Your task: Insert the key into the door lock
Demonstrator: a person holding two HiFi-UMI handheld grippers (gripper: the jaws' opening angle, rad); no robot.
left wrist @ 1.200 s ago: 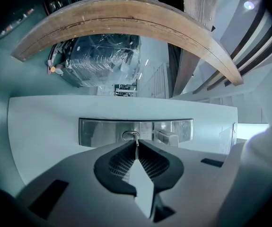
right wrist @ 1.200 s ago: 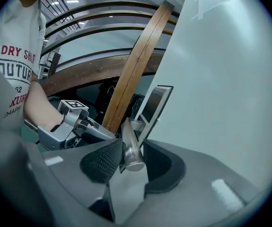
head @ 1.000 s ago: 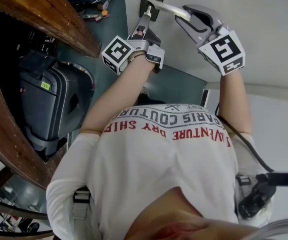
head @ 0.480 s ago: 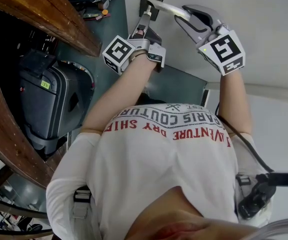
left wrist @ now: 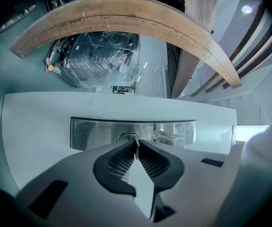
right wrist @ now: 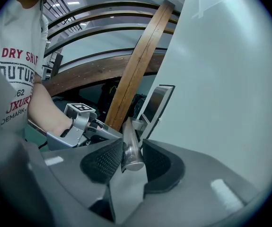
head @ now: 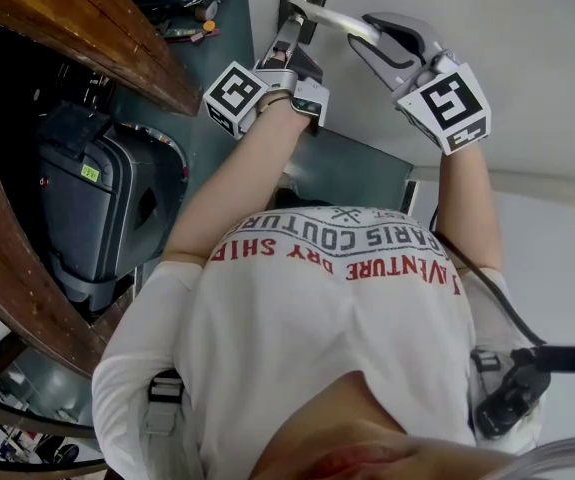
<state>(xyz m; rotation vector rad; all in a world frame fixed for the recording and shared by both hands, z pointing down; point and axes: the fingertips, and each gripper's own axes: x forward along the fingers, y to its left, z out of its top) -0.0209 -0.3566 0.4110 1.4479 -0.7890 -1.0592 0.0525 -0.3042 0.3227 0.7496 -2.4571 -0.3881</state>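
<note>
The left tongs (left wrist: pixel 135 146), pinched nearly together on the thin key (left wrist: pixel 135 141), hold its tip at the keyhole (left wrist: pixel 126 137) in the steel lock plate (left wrist: pixel 91 134). The right tongs (right wrist: pixel 132 145) clamp the door handle (right wrist: pixel 128 129). The key likely needs its blade square to the slot and a straight, gentle push. A dark suitcase (head: pixel 97 208) on the floor is shut, contents hidden.

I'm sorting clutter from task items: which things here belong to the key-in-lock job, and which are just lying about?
Job: key, lock plate, door handle, left gripper, right gripper.
Lying about: suitcase, curved wooden rail, plastic-wrapped bundle.
</note>
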